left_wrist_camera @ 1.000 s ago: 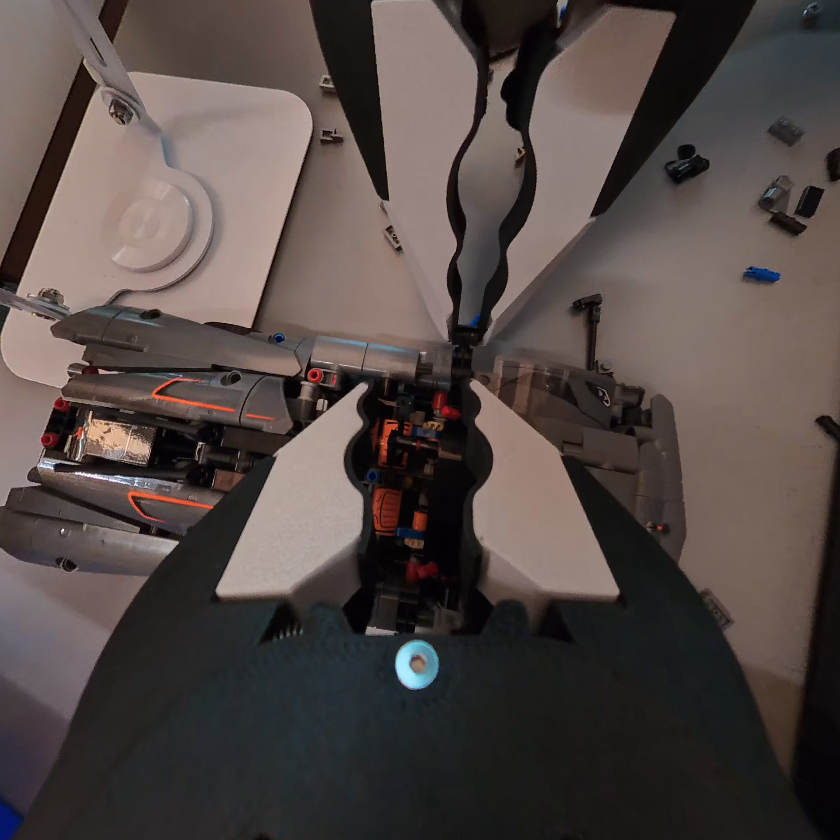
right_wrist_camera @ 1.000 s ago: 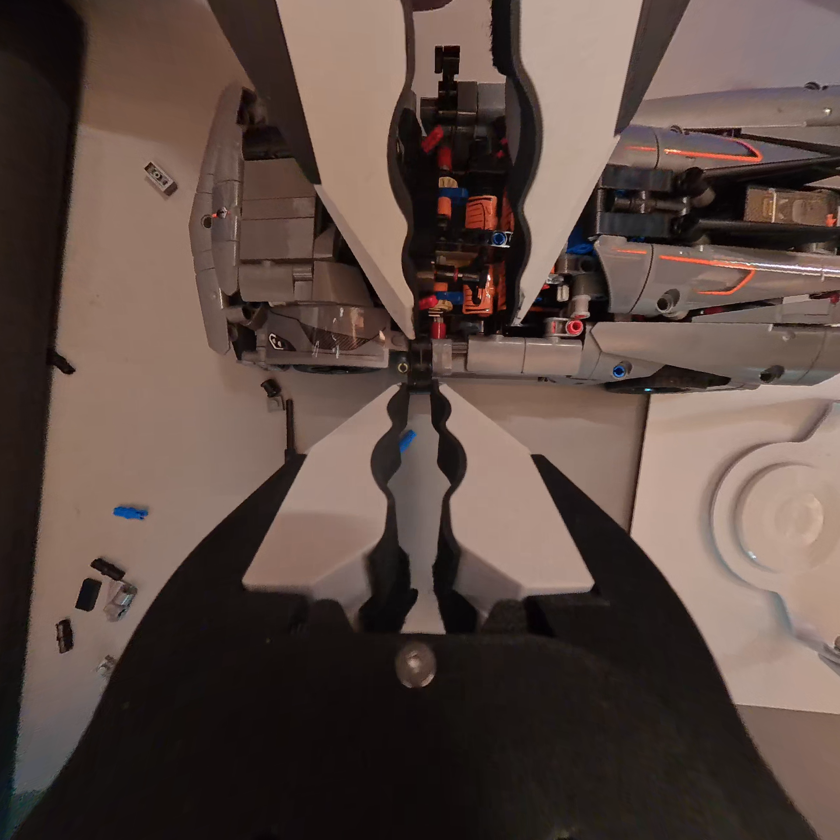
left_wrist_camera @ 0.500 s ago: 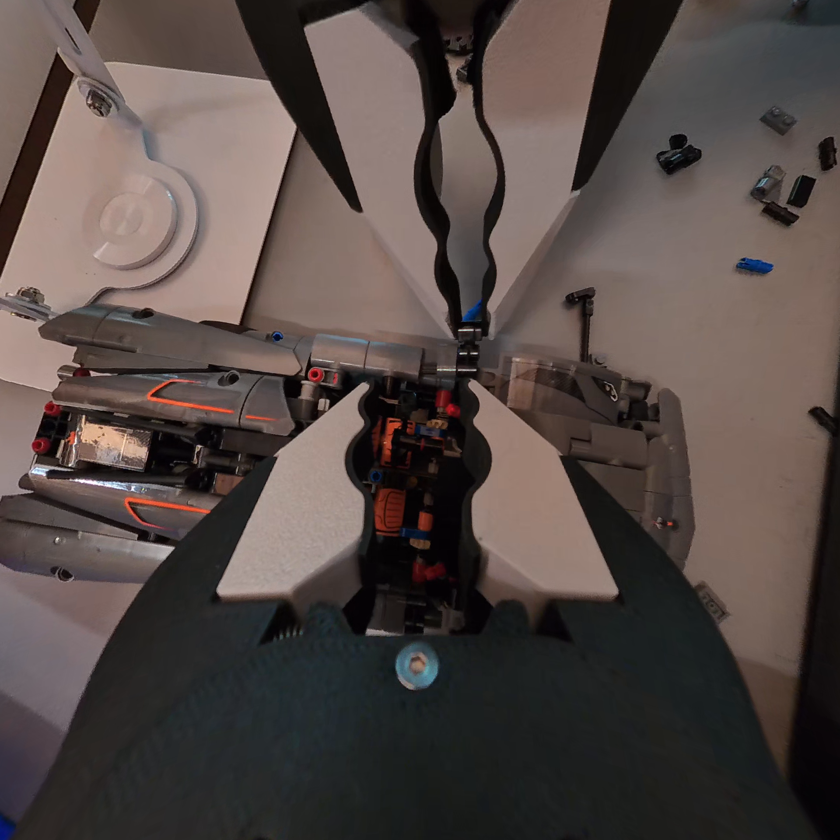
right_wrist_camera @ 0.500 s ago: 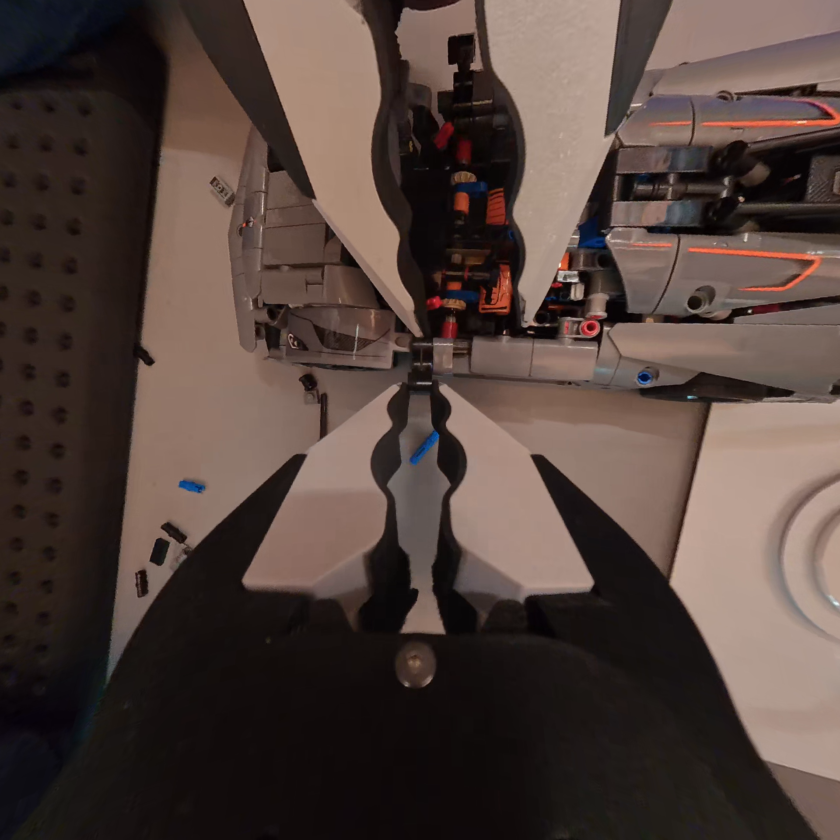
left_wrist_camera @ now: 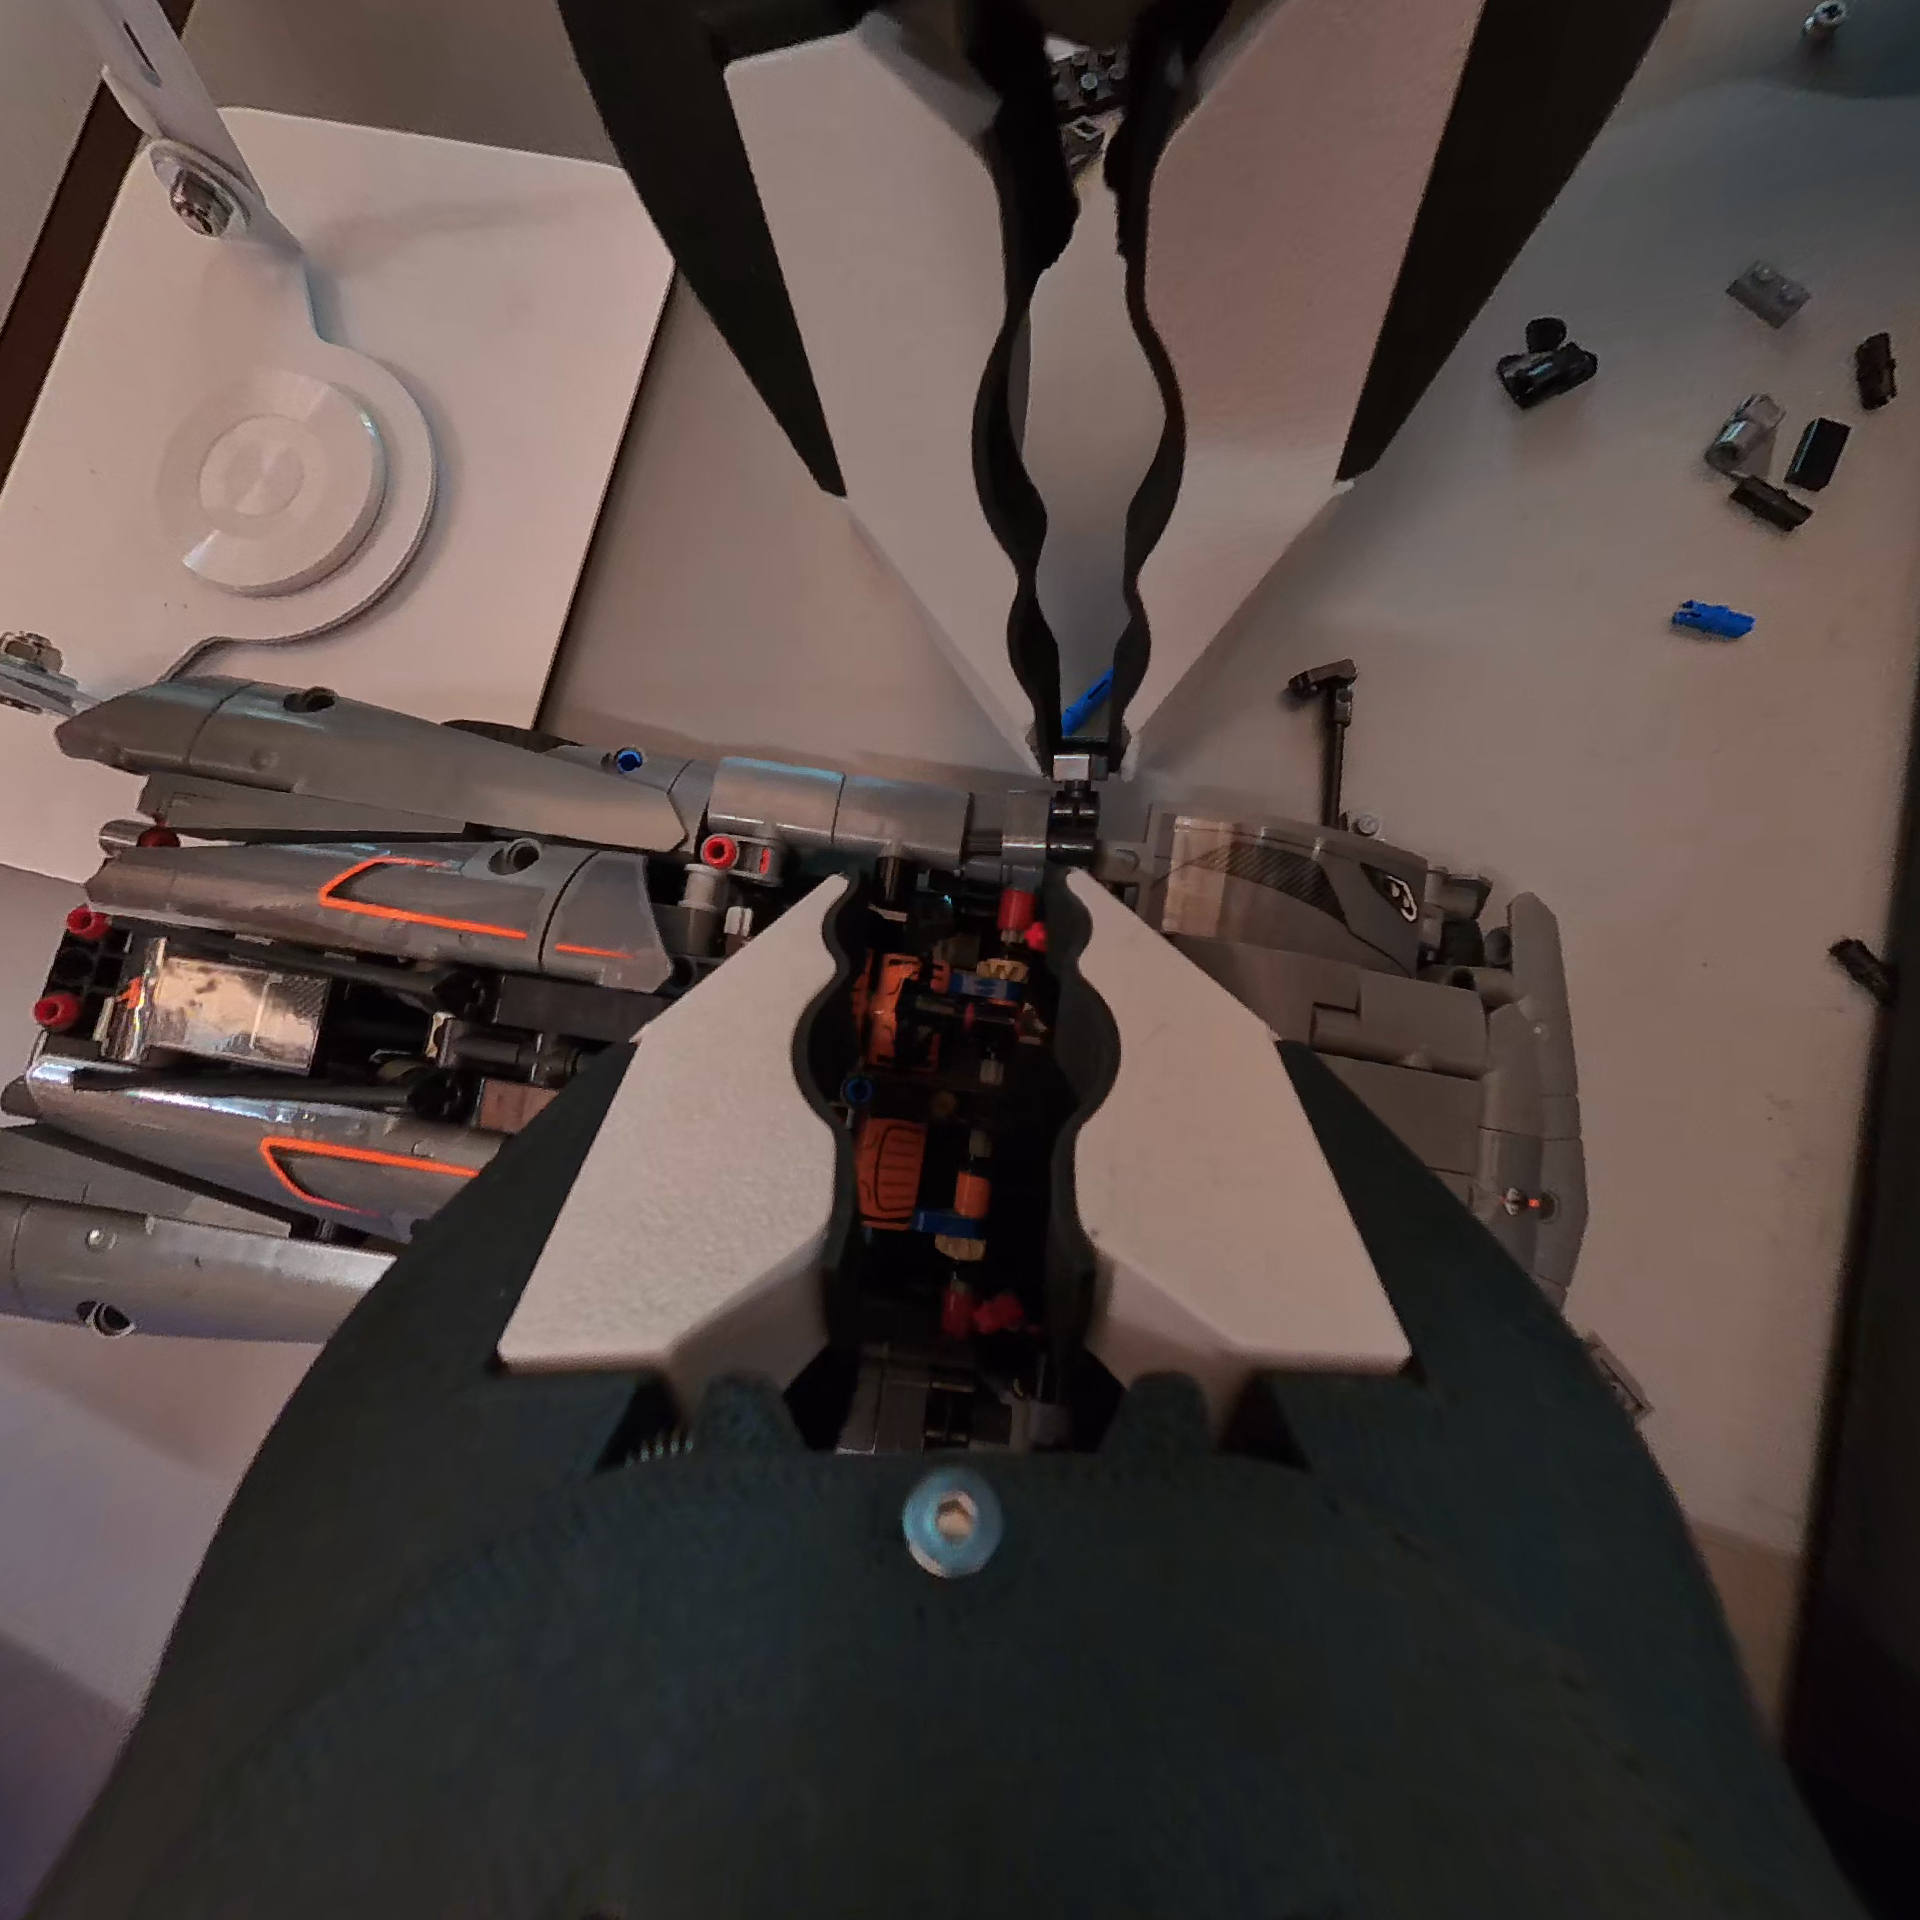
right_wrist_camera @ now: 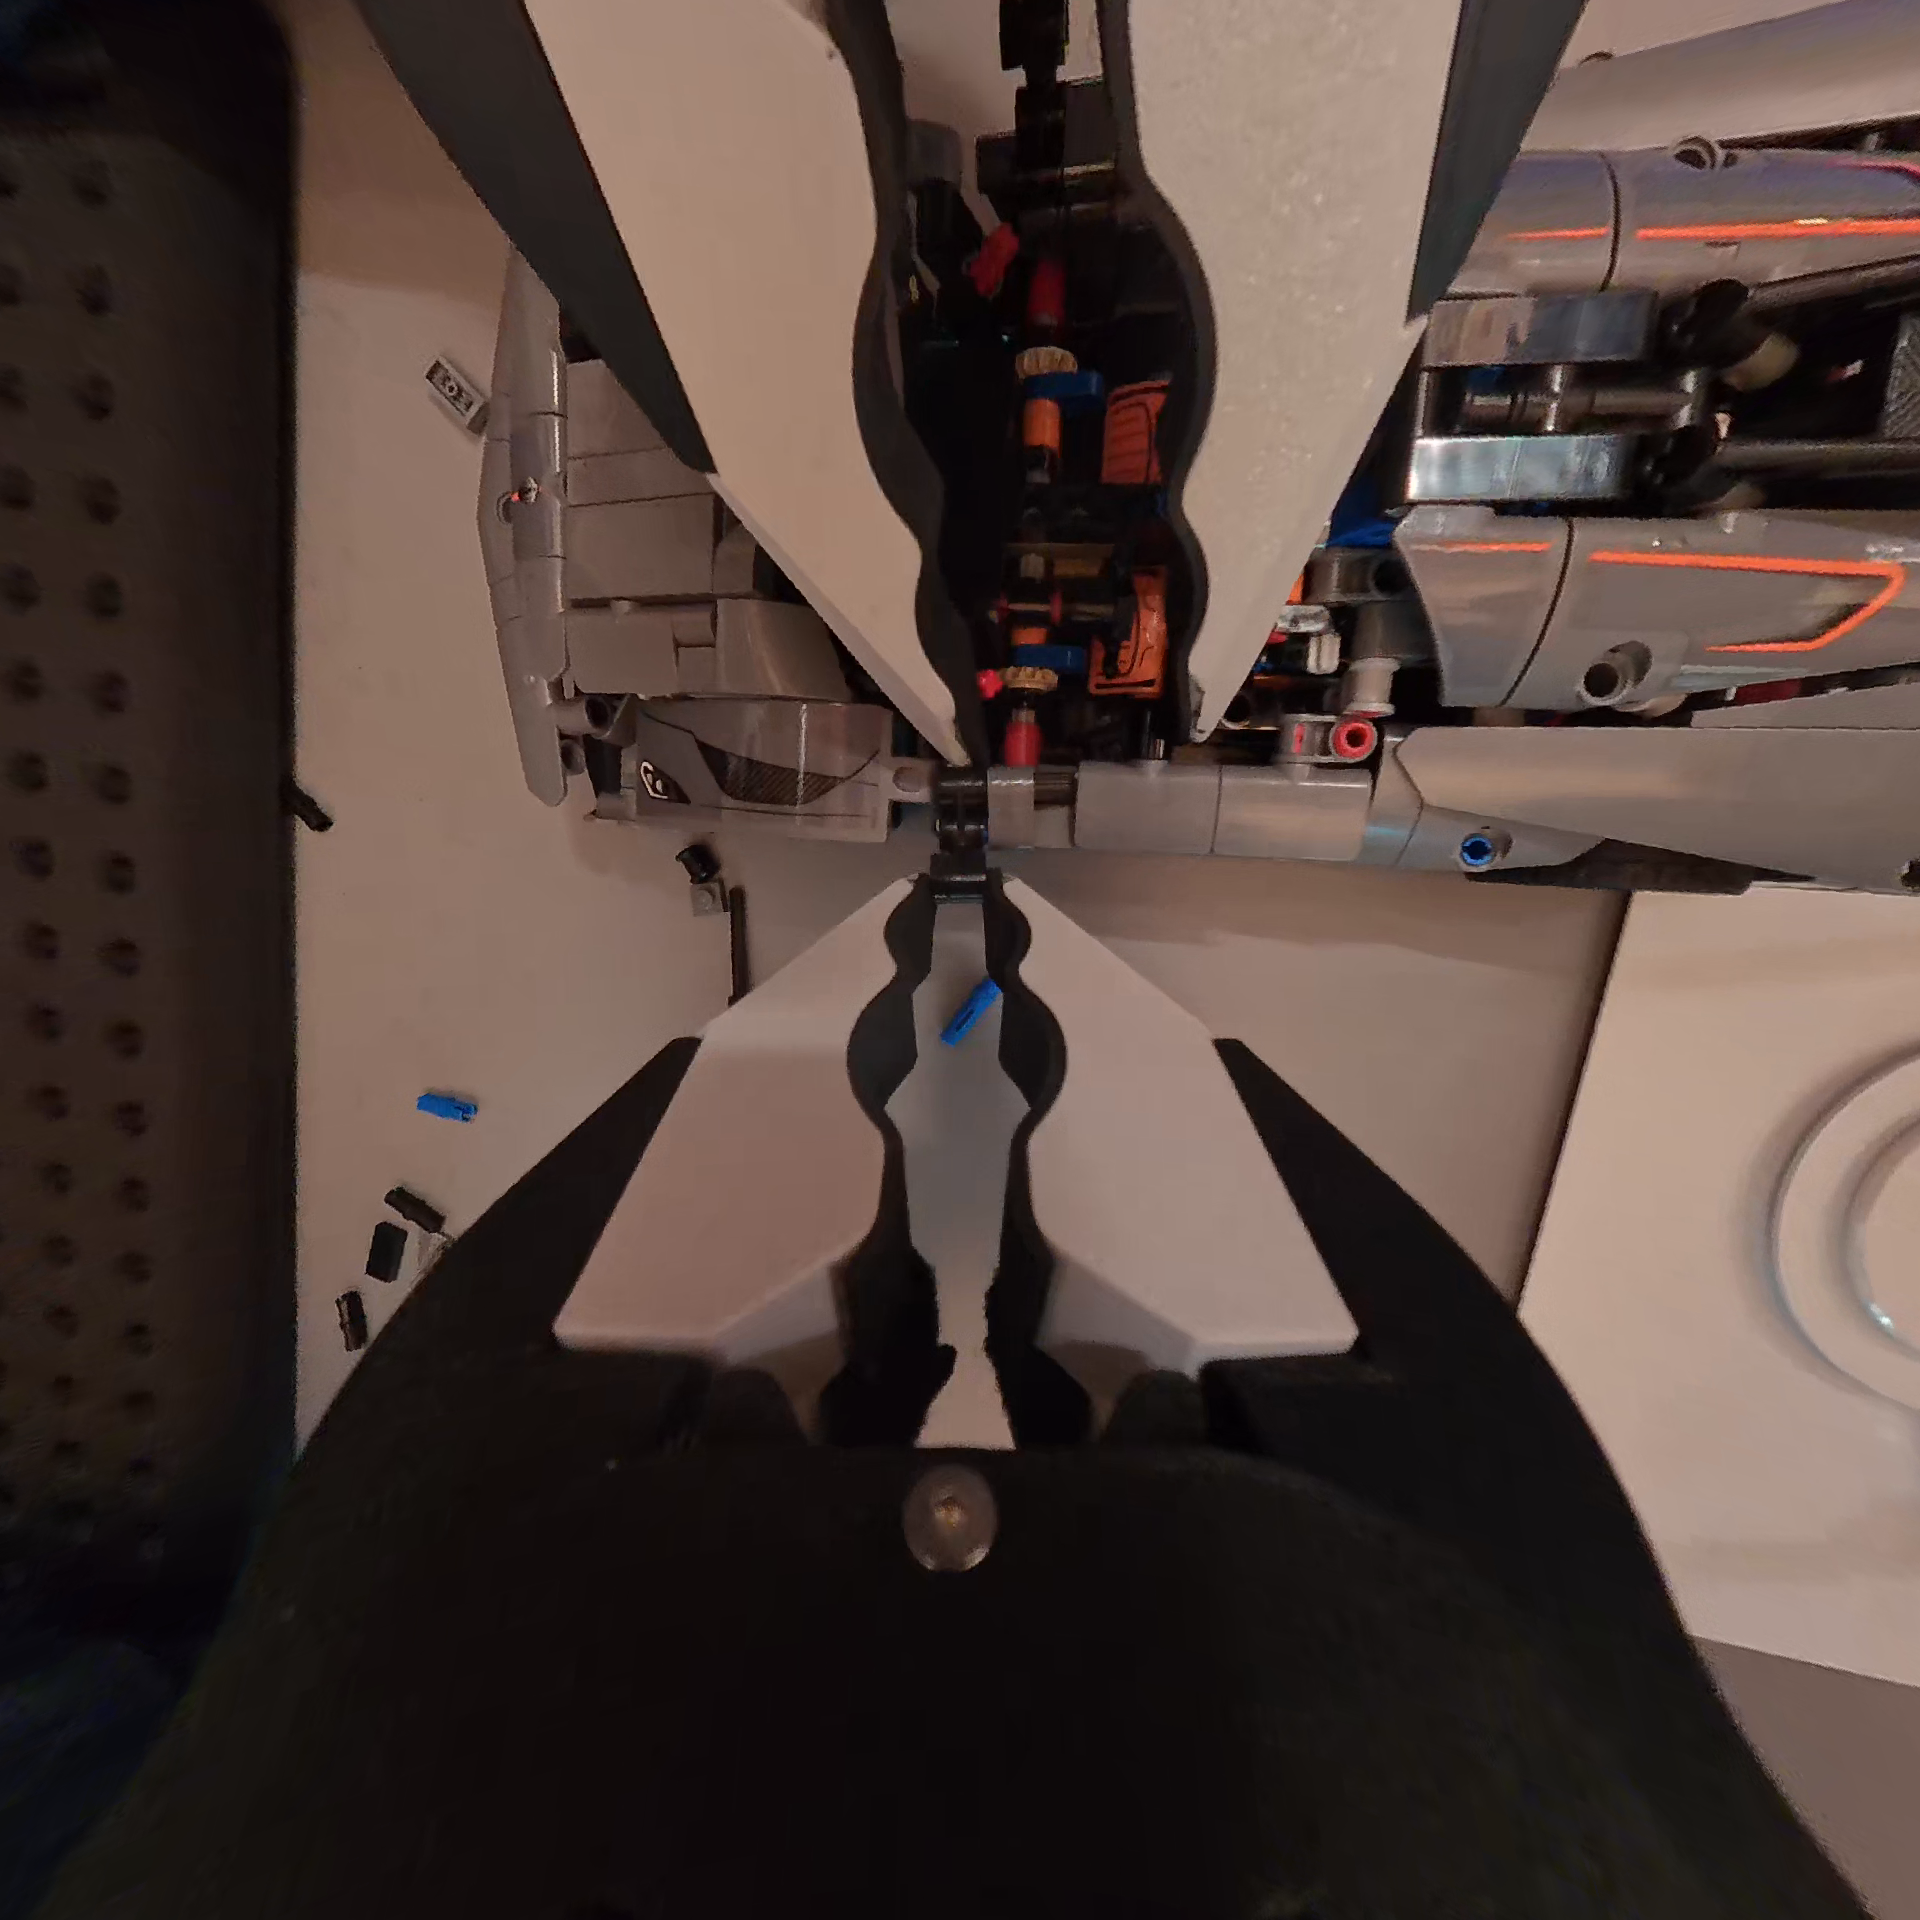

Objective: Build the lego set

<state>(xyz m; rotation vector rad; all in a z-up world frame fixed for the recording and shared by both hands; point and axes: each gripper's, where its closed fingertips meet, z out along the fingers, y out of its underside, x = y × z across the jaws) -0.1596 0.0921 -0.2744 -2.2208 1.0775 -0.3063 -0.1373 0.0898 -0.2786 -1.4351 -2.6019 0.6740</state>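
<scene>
Grey lego car [left_wrist_camera: 790,821] with orange trim lies on the pale table [left_wrist_camera: 1558,831], its open middle showing orange, blue and red parts.

Left gripper [left_wrist_camera: 951,883]: fingers apart, straddling the car's open middle from above; its tips end near the car's far side rail. Whether the pads press on the car I cannot tell.

Right gripper [right_wrist_camera: 958,883]: comes at the car from the opposite side, tips nearly together and clamped on a small black connector [right_wrist_camera: 958,805] that sits against the side rail, between the grey rail section and the clear front panel. In the left view the same tips meet the rail at that connector [left_wrist_camera: 1075,805].

Blue pin [right_wrist_camera: 971,1008]: lies on the table just off the car, seen in the gap behind the right tips.

Black axle [left_wrist_camera: 1335,727]: on the table beside the car's front end.

Loose pieces well away from the car's front: another blue pin [left_wrist_camera: 1712,619], several small black and grey bits [left_wrist_camera: 1766,457].

White plate [left_wrist_camera: 416,364] with a round boss lies beside the car's rear; a metal bracket [left_wrist_camera: 177,135] is bolted onto it.

Dark perforated mat [right_wrist_camera: 125,831] borders the table beyond the car's front.
</scene>
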